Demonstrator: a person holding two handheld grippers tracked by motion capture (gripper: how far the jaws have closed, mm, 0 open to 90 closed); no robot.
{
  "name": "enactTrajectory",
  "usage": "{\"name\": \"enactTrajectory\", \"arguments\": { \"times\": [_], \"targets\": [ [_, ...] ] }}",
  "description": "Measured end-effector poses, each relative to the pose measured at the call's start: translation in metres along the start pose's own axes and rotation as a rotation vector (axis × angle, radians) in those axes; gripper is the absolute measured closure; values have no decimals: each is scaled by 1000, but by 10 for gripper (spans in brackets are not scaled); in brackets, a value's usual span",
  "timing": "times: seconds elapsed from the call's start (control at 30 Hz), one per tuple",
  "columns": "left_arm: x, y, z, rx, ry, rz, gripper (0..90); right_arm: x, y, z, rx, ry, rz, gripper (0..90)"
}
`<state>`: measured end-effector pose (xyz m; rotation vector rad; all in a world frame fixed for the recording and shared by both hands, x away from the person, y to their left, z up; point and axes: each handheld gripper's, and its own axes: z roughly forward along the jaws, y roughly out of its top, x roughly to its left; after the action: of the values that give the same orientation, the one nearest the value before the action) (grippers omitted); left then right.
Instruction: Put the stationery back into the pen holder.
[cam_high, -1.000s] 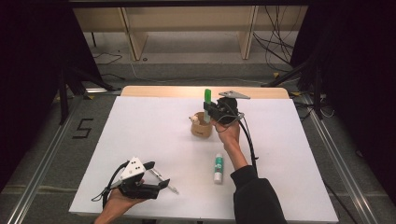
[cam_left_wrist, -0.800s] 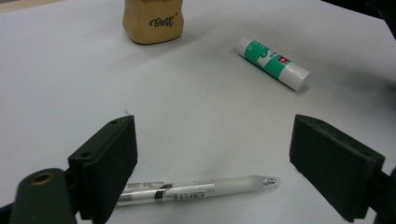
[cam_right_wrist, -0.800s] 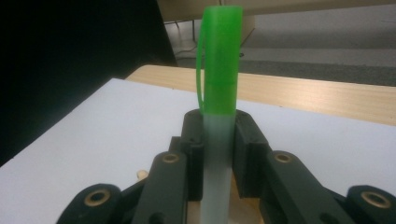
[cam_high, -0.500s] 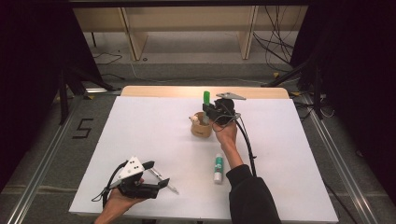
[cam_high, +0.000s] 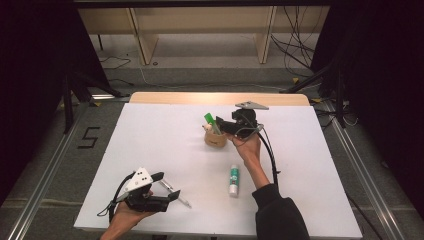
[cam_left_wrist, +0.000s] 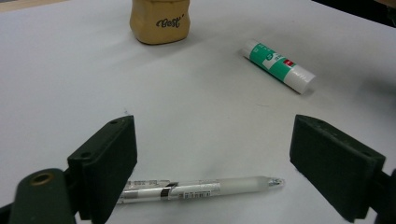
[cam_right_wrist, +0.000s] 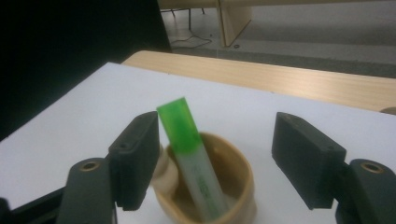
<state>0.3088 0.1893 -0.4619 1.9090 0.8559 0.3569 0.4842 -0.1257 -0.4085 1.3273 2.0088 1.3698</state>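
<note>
A tan cup (cam_high: 215, 138) marked "Best" stands mid-table with a green-capped marker (cam_high: 211, 123) leaning in it. My right gripper (cam_high: 222, 126) hovers just right of the cup, and its jaws have just been opening. In the right gripper view the marker (cam_right_wrist: 187, 144) stands free between the open jaws of this gripper (cam_right_wrist: 217, 149), inside the cup (cam_right_wrist: 238, 186). My left gripper (cam_high: 166, 186) rests open near the front edge. A clear pen (cam_left_wrist: 201, 189) lies on the table between its jaws (cam_left_wrist: 215, 163), untouched.
A green-and-white glue stick (cam_high: 233, 179) lies on the white table (cam_high: 150, 140) in front of the cup, beside the right forearm. It also lies ahead of the left gripper, glue stick (cam_left_wrist: 278, 65) to the right of the cup (cam_left_wrist: 160, 21). A cream rounded object (cam_right_wrist: 166, 172) sits in the cup.
The right gripper's jaws have spread apart and let go of the green marker, which has sunk lower into the cup. The left gripper has stayed put.
</note>
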Motion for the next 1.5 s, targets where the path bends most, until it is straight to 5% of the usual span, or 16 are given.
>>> {"name": "enactTrajectory", "arguments": {
  "times": [0.3,0.6,1.5],
  "targets": [
    [0,0,1,7,2,0,147,9,-29,-49,86,4,-68,271],
    [4,0,-1,-4,18,-13,144,28,-51,-77,142,18,-141,256],
    [5,0,-2,-7,14,-26,143,45,-93,-83,249,-12,-130,241]
  ]
}}
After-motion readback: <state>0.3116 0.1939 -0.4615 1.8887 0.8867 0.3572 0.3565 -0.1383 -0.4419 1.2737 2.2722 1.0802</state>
